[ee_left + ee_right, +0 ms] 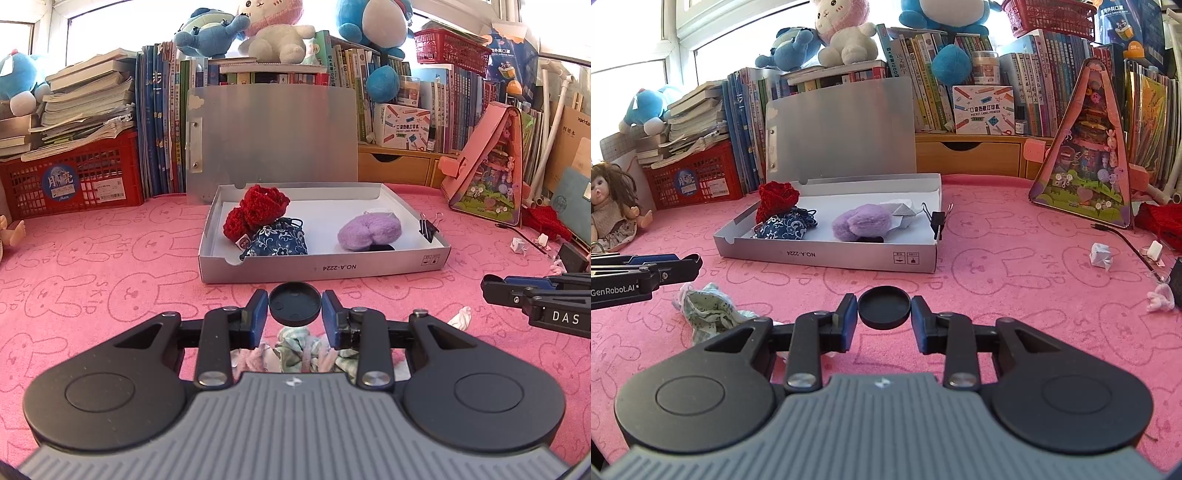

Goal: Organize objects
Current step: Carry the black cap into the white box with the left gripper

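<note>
Holding a black disc (294, 303) between its blue pads, the left gripper (294, 314) is hovering above a crumpled checked cloth (295, 350) on the pink rabbit-print tablecloth (110, 277). Its jaws are standing only as wide as the disc, which appears pinched at its 9 and 3 o'clock edges. The right gripper (884, 314) is doing likewise with a second black disc (884, 307), over bare tablecloth.

An open silver box (325, 271) is sitting at 12 o'clock from both grippers, close ahead, with its lid standing upright along the far side. Inside are lying a red knitted piece (258, 208) and a blue floral pouch (277, 242) toward 11 o'clock, a purple felt lump (369, 232) toward 1 o'clock, and a binder clip (428, 225) clamped on the right wall.

The step in hand is probably carrying the discs into the box. Doing it well is likely meaning lifting over the front wall, aiming for the bare white floor between pouch and felt, and releasing low so nothing is rolling.

Being round, each disc is showing no long axis. The left one is showing a flat face with small bumps; the right one is showing a rimmed, hollow face upward. The box's long axis is running from 9 to 3 o'clock.
</note>
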A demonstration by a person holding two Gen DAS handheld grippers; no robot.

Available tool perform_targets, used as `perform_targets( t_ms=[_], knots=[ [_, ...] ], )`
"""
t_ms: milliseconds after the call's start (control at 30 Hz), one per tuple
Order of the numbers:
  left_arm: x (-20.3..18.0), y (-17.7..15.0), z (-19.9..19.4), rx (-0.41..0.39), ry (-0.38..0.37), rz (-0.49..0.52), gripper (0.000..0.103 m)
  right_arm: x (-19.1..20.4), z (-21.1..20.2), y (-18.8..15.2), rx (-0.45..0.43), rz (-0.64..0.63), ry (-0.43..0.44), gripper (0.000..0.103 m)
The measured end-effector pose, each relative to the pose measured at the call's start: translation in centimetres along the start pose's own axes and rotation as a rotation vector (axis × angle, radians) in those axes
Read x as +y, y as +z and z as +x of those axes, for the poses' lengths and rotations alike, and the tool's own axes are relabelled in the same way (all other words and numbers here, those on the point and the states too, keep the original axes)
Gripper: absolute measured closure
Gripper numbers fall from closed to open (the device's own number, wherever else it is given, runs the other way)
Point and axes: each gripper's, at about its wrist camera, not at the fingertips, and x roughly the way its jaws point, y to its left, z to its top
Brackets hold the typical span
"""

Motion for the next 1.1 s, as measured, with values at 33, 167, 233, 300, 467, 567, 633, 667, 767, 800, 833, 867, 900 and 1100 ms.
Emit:
perform_targets(
  t_ms=[33,167,233,300,467,567,633,667,767,800,833,867,900,1100],
  knots=[
    [0.0,0.2,0.2,-0.003,0.001,0.0,0.066,-0.1,0.2,0.3,0.0,0.003,-0.007,0.067],
    [0.0,1.1,1.0,-0.013,0.006,-0.001,0.066,-0.3,0.8,1.0,-0.005,0.004,-0.031,0.067],
    [0.0,1.5,1.4,-0.019,0.007,-0.002,0.066,-0.3,1.0,1.3,-0.005,0.001,-0.039,0.067],
    [0.0,1.9,1.7,-0.024,0.006,-0.004,0.066,-0.4,1.3,1.5,-0.003,0.0,-0.045,0.067],
    [0.1,2.8,2.5,-0.03,0.004,-0.015,0.066,-0.4,1.7,2.1,-0.004,-0.004,-0.057,0.067],
    [0.3,3.1,3.0,-0.029,0.003,-0.019,0.066,-0.4,2.0,2.4,-0.006,-0.006,-0.06,0.067],
    [0.3,3.3,3.4,-0.026,-0.001,-0.024,0.066,-0.4,2.2,2.5,-0.005,-0.007,-0.062,0.067],
    [0.4,3.4,3.6,-0.025,-0.002,-0.027,0.066,-0.4,2.3,2.6,-0.006,-0.007,-0.064,0.067],
    [0.6,3.7,4.3,-0.025,-0.008,-0.042,0.066,-0.5,2.6,2.8,-0.006,-0.005,-0.066,0.067],
    [0.7,4.0,4.6,-0.027,-0.013,-0.047,0.066,-0.5,2.8,3.0,-0.006,-0.006,-0.065,0.067],
    [0.7,4.3,5.0,-0.029,-0.019,-0.048,0.066,-0.5,3.0,3.3,-0.004,-0.006,-0.062,0.067],
    [0.8,4.7,5.4,-0.032,-0.021,-0.048,0.066,-0.6,3.2,3.7,0.001,0.002,-0.054,0.067],
    [0.9,5.4,6.0,-0.037,-0.024,-0.048,0.066,-1.0,3.6,4.5,0.01,0.023,-0.038,0.067],
    [2.0,9.9,10.3,-0.023,-0.066,-0.106,0.066,-3.8,6.6,9.5,0.02,0.179,0.031,0.067]
  ],
)
